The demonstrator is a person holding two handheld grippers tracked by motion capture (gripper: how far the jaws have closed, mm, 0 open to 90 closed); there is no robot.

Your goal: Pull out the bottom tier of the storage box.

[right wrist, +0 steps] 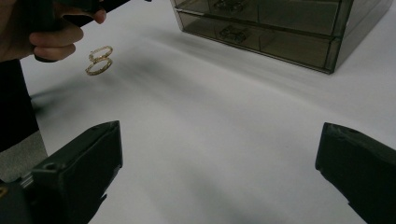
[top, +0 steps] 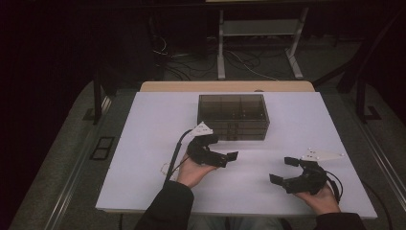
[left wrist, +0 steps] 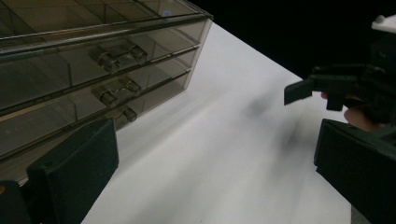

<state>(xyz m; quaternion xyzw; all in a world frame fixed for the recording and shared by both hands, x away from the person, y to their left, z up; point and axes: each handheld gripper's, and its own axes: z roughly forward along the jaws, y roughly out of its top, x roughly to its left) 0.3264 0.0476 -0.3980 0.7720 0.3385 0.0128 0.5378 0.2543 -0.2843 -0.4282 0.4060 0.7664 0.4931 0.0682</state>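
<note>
Grippers spread wide and empty over the table (top: 143, 143): left gripper (top: 225, 155) near the drawer box (top: 233, 116), right gripper (top: 283, 171) well apart, rings (right wrist: 99, 60) beside the left hand (top: 194, 172).

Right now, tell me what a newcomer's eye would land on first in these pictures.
First, the smoky see-through drawer box standing at the middle of the white table, toward its far edge, its drawers shut. Next, the two black grippers held over the near half: the left gripper just in front of the box, the right gripper off to the right, both with jaws apart and empty. Last, two small gold rings lying on the table by the left hand.
</note>
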